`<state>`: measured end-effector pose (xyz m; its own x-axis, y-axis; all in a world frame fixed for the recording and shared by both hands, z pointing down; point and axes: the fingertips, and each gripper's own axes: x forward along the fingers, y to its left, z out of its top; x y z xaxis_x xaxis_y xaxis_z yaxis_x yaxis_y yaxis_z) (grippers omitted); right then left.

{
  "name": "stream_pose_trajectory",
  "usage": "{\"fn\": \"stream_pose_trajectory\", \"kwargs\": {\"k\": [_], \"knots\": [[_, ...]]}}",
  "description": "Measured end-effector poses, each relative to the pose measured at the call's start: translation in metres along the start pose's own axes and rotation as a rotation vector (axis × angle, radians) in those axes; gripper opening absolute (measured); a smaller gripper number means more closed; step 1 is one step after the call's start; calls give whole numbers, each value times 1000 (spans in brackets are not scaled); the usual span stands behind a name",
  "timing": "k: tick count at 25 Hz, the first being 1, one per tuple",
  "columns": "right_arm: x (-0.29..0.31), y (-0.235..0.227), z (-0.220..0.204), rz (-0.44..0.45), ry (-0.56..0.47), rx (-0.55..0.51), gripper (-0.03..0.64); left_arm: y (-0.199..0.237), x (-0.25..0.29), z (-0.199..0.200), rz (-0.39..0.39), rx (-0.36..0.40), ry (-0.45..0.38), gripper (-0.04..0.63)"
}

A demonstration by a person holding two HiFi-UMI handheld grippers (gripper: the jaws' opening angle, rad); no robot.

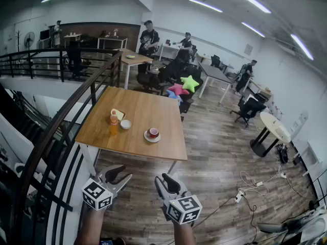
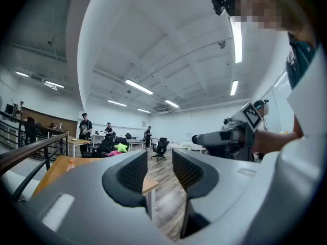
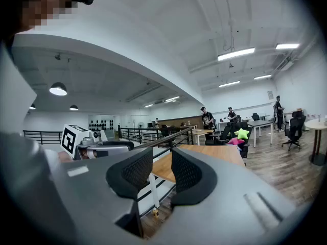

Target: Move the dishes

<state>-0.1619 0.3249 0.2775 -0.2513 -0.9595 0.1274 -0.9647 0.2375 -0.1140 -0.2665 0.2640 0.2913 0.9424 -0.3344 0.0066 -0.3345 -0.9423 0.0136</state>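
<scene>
Warm wood, grey tools, a few bright spots.
The table [image 1: 153, 111] is honey-brown wood, the floor [image 1: 219, 157] darker brown planks. The bottle [image 1: 113, 122] is orange, the bowl [image 1: 125, 124] white, the cup [image 1: 153, 132] red on a white saucer [image 1: 147, 138]. The left gripper [image 1: 118, 173] and right gripper [image 1: 164, 180] are grey with black ribbed pads [image 2: 134, 171] and black-and-white square-marked cubes [image 1: 97, 194]. The star cushion [image 1: 189, 83] is lime green.

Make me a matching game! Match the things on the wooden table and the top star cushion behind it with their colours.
Things:
1. bottle
2. small bowl
3. cup
4. top star cushion

Colours:
A. red
B. green
C. orange
D. white

Pairs: 1-C, 2-D, 3-A, 4-B
</scene>
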Motion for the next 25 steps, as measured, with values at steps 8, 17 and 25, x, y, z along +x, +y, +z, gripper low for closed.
{"fn": "stream_pose_trajectory", "kwargs": {"k": [8,17,25], "knots": [[11,1,-6,-14,10,-2,115,10,-3,-5,-12,0,-4,143],[23,7,-7,-48,6,33,115,25,-9,-9,-40,-17,-10,141],[39,18,-7,-90,20,31,117,49,-24,-11,-62,-34,-34,140]]}}
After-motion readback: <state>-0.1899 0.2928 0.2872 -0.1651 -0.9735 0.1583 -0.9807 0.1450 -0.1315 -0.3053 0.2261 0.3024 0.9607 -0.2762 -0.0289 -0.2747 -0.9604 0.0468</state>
